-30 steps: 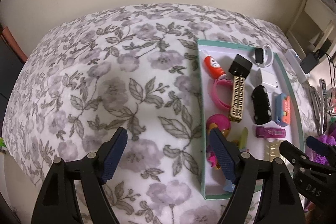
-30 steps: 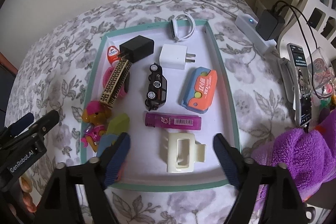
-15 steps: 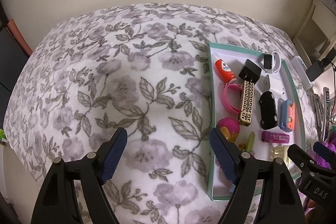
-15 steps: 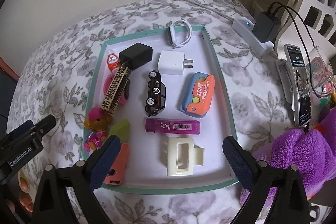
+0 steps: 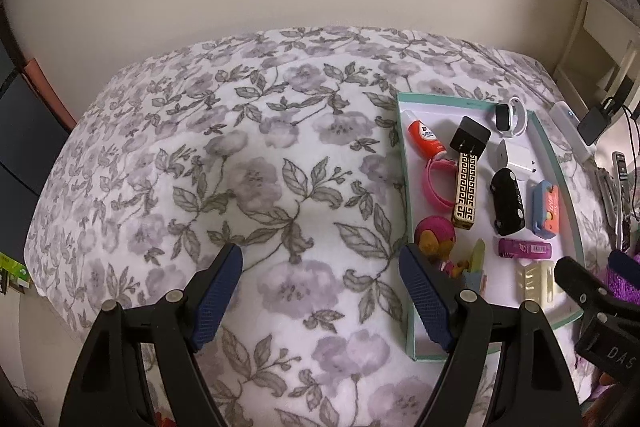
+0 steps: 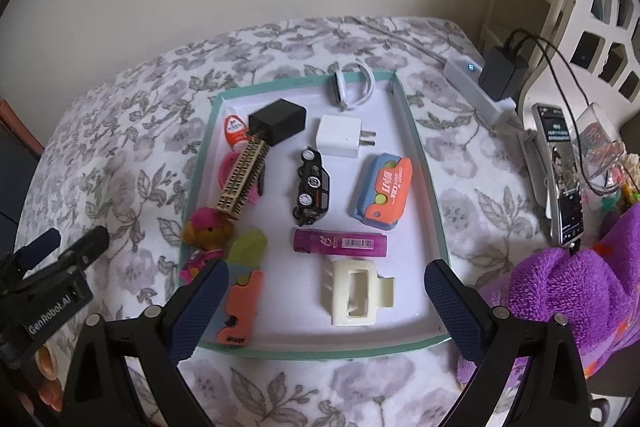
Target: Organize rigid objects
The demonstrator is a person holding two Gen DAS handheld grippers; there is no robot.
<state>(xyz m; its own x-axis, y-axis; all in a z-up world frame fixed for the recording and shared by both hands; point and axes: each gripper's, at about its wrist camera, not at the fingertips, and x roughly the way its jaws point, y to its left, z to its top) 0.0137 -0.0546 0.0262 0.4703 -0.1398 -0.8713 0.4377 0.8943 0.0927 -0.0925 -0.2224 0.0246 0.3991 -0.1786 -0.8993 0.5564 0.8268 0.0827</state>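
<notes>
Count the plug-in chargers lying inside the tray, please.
2. The black charger lies near the tray's far-left corner, its prongs over the gold patterned bar. The white charger lies to its right, above the toy car. None seems hidden.

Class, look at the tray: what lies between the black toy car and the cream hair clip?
The purple lighter lies crosswise between the black toy car and the cream hair clip, on the tray floor. The right wrist view shows it most clearly.
</notes>
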